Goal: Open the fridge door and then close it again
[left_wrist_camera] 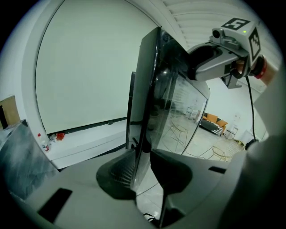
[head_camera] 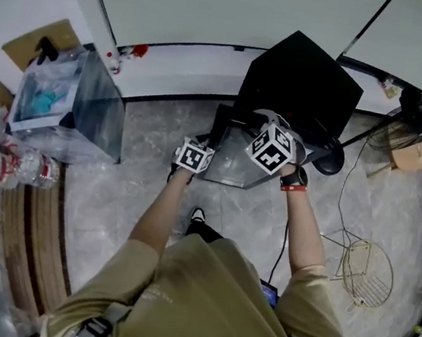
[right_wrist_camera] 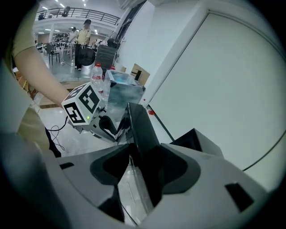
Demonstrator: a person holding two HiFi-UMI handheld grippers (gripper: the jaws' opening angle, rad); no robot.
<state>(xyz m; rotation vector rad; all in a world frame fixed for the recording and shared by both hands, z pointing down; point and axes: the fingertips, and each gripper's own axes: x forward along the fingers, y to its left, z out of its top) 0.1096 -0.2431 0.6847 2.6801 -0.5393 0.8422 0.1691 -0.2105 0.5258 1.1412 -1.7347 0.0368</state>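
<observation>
A small black fridge stands on the floor against the white wall, and its glass door is swung out toward me. My left gripper holds the door's free edge low down. In the left gripper view the door runs up between the two pads of the left gripper, which press on it. My right gripper holds the same edge higher up. In the right gripper view the dark door edge sits between the pads of the right gripper. Each gripper view shows the other gripper on the door.
A translucent storage box and water bottles stand at the left by a curved wooden edge. A standing fan and a wire stool are at the right. A cable trails over the marble floor.
</observation>
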